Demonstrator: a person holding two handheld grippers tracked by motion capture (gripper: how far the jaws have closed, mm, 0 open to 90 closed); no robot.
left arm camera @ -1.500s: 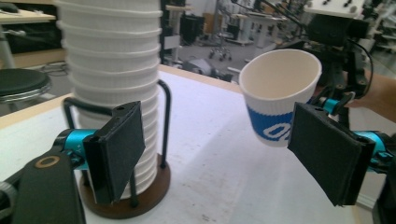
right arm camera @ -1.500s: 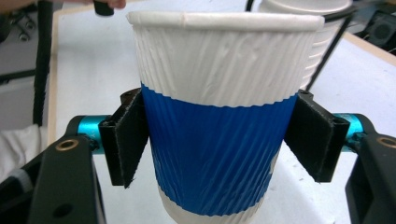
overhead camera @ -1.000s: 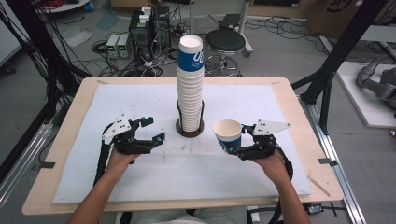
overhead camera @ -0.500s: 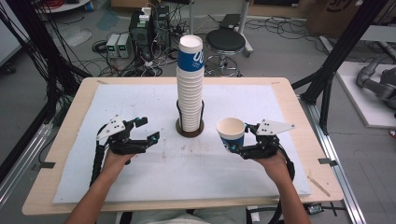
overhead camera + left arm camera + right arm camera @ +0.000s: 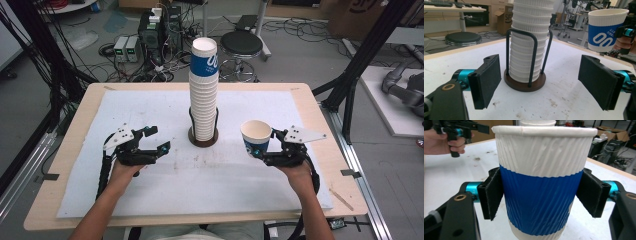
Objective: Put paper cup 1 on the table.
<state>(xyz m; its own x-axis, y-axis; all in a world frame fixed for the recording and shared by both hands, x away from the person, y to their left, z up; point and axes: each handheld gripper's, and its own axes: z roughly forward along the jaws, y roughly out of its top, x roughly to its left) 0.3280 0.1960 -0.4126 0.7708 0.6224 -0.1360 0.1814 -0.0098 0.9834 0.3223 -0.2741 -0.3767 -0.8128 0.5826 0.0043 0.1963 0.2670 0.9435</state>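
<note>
progress stood partway: one paper cup [image 5: 256, 138], white above a blue ribbed band, was clamped upright in the right gripper [image 5: 264, 150] right of the tall cup stack [image 5: 203, 90], apart from it and clear of the table. whether it was leaving or joining the stack could not be told. left gripper [image 5: 155, 139], wide and empty, faced the wire holder [image 5: 525, 60].

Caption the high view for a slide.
Right hand-held gripper holds one paper cup upright beside the cup stack; left hand-held gripper waits open.
</note>
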